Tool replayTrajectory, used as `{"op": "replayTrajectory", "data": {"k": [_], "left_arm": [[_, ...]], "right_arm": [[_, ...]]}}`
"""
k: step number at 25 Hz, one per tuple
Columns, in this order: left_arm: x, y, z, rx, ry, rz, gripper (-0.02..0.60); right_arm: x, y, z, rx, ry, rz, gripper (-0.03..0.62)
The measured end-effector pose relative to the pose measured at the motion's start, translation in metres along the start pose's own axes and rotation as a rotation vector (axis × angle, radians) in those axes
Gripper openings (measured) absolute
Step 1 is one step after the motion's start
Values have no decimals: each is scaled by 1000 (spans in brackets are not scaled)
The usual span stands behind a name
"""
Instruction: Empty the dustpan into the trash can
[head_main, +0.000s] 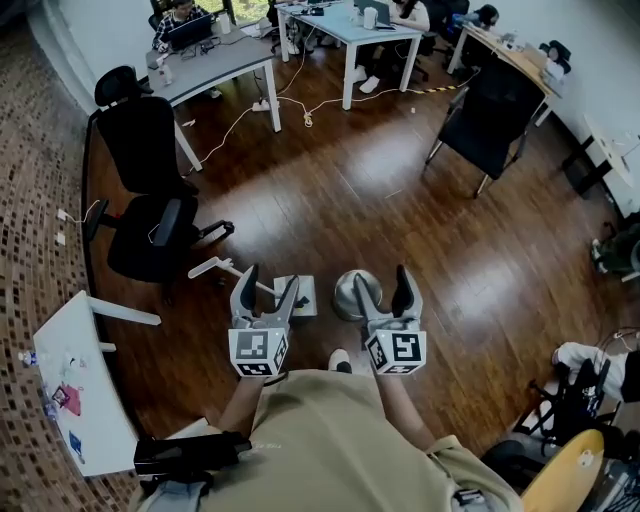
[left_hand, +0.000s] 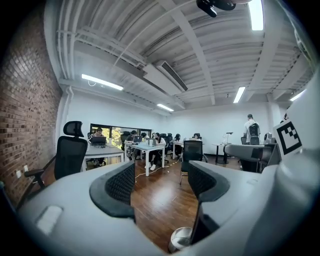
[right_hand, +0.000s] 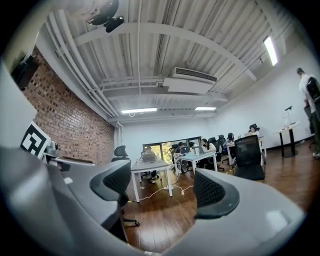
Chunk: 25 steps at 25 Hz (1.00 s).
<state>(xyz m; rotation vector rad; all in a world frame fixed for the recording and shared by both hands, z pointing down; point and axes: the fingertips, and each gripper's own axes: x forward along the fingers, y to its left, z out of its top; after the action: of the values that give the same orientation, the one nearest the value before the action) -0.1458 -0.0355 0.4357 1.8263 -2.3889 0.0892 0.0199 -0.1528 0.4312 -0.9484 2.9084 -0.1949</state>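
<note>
The chief risk from here is probably a poor hold on the dustpan (head_main: 303, 297). Its long pale handle (head_main: 215, 267) lies low over the wooden floor (head_main: 420, 200), and tongs that close on it off-centre could let the pan swing or tip. That would spill whatever it carries short of the trash can (head_main: 347, 298); what is in the pan cannot be made out. The can stands free on the floor and looks light, so a knock from a jaw or the pan's edge could shove it aside or topple it. An office chair (head_main: 150, 235) stands near the handle's far end and might crowd a lift. Neither tool holds anything. The left tongs (head_main: 268, 280) have their jaws apart with only floor showing between them, and the right tongs (head_main: 383, 278) are likewise spread and empty. In the head view the dustpan lies on the floor just beyond the left tongs, with its handle running out to the left. The trash can sits just beside the dustpan on the right, partly behind the right tongs' inner jaw. The left gripper view catches the can low under its right jaw, and the dustpan does not show there.
</note>
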Motion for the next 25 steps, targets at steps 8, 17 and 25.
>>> {"op": "replayTrajectory", "data": {"k": [8, 17, 25], "left_arm": [[16, 20, -10, 45, 54, 81, 319], [-1, 126, -38, 80, 169, 175, 319], [-15, 237, -69, 126, 325, 123, 322]], "right_arm": [[34, 0, -19, 31, 45, 79, 379], [82, 45, -29, -2, 98, 143, 379], [121, 105, -53, -25, 167, 193, 379]]}}
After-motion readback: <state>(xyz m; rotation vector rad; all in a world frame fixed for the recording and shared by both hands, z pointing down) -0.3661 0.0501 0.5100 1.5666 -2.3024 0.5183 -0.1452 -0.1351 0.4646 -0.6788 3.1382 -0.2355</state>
